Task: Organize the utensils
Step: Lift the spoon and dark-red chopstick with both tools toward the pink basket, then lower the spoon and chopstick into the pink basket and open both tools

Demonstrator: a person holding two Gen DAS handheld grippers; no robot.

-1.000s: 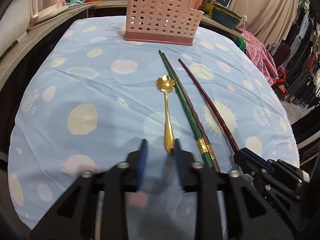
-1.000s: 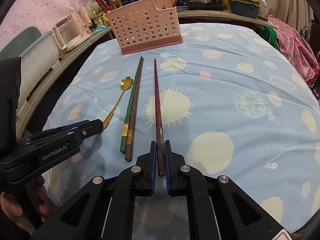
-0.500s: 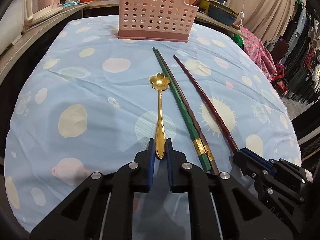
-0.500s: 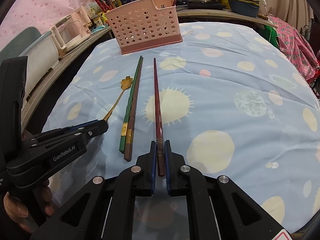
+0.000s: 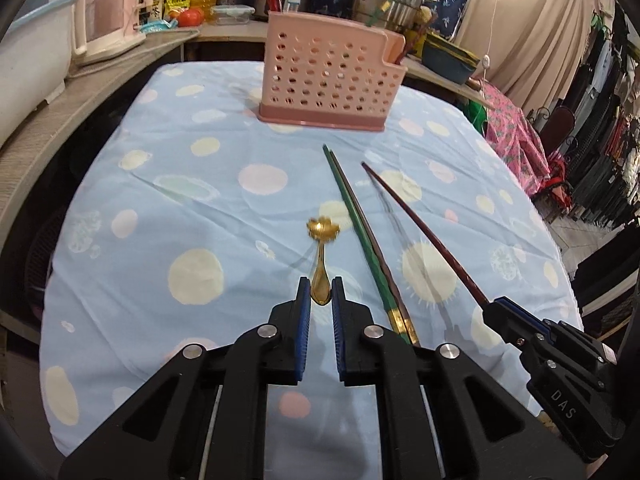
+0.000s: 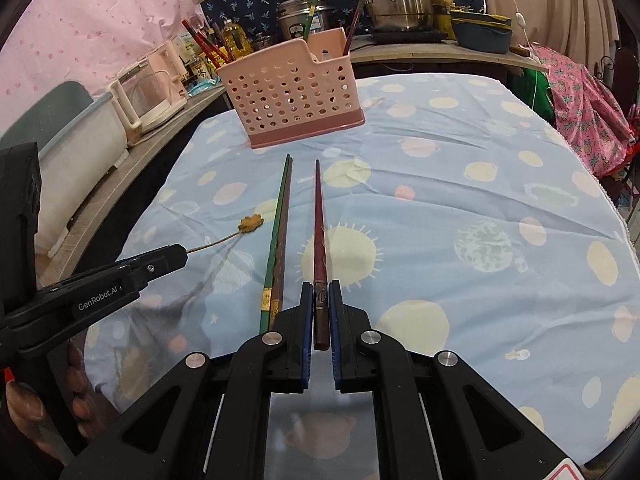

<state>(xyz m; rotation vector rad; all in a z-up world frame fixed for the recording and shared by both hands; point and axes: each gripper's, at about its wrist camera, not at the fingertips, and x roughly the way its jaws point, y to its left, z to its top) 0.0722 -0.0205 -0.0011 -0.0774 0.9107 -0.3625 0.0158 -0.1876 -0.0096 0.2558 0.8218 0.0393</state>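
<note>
My left gripper [image 5: 321,293] is shut on the handle of a gold spoon [image 5: 322,251] with a flower-shaped bowl, lifted off the cloth with its shadow below. The right gripper [image 6: 321,300] is shut on the thick end of a dark red chopstick [image 6: 319,224], raised and pointing toward the pink perforated utensil holder [image 6: 294,92] at the far end of the table. A green chopstick and a brown chopstick [image 6: 278,236] lie side by side on the cloth between the two grippers. In the left wrist view the holder [image 5: 328,80] stands ahead, and the right gripper [image 5: 548,364] shows at lower right.
The table wears a light blue cloth [image 6: 460,208] with pastel dots and suns. The holder has a few chopsticks in it. Behind it is a counter with pots [image 6: 400,0], bottles and a pink kettle [image 6: 148,88]. Clothes racks [image 5: 600,140] stand to the right. A hand [image 6: 24,400] grips the left tool.
The left gripper shut on the spoon's handle and lifted it off the cloth. The right gripper raised the red chopstick. Both views rose, with the holder now lower in frame.
</note>
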